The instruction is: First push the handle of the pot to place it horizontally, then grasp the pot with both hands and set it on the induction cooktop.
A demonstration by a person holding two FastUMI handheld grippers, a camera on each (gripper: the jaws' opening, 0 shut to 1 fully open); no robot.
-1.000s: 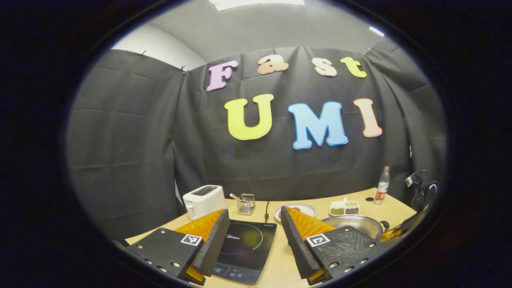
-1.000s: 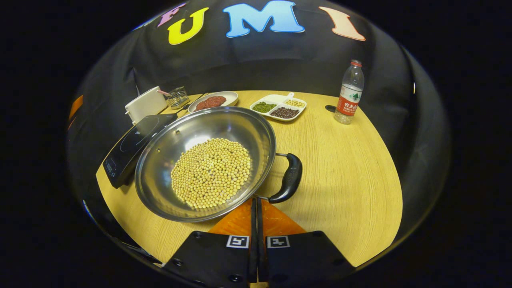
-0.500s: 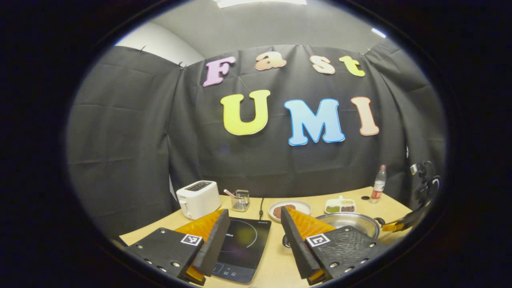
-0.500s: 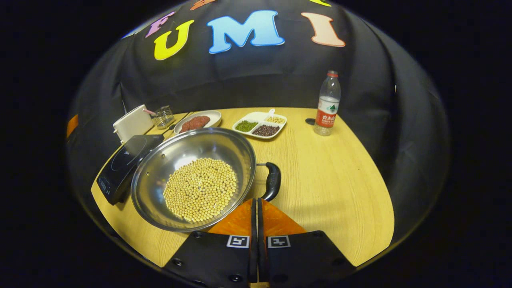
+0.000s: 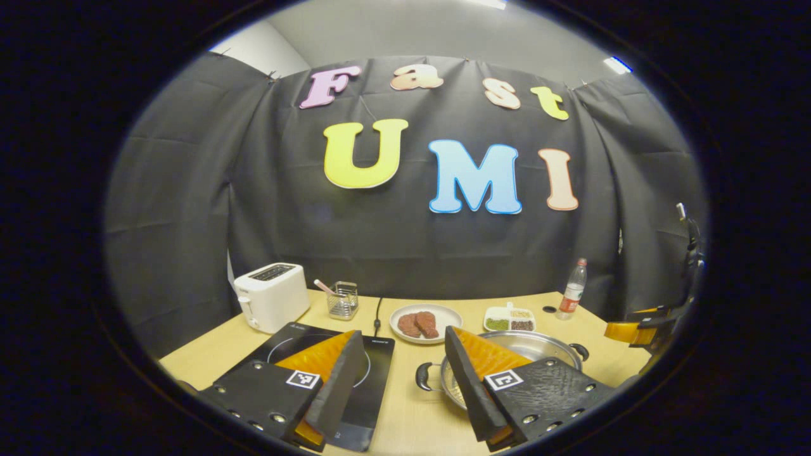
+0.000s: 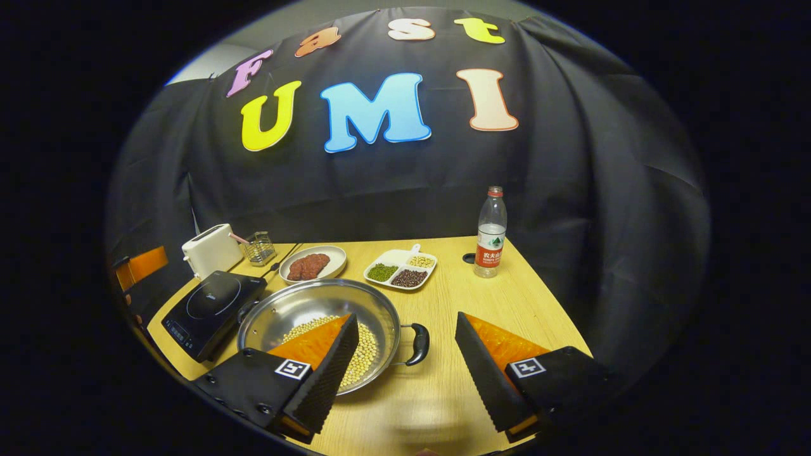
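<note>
Pot (image 6: 320, 316) of shiny steel, with yellow beans (image 6: 364, 354) in its bottom, is seen on the wooden bench (image 6: 507, 304), just beside the induction cooktop (image 6: 212, 304) and not on it. One black handle (image 6: 418, 344) is turned toward the free side of the bench, and the other handle (image 5: 423, 376) is seen in the left gripper view, pointing to the cooktop (image 5: 374, 380). The right tool (image 6: 405, 361) is held released above the bench, its two orange-faced fingers spread wide; one finger is seen in front of the pot, the other over bare wood, and nothing is gripped between them. The left tool (image 5: 402, 373) is also released, with one finger over the cooktop and the other in front of the pot (image 5: 538, 348). Farther back on the bench a white toaster (image 6: 212, 250), a small wire basket (image 6: 260, 248), a plate of red meat (image 6: 313, 264), a divided dish of beans and grains (image 6: 400, 269) and a water bottle (image 6: 491, 234) are placed. The right tool is seen also at the edge of the left gripper view (image 5: 640, 329), well apart from the pot.
</note>
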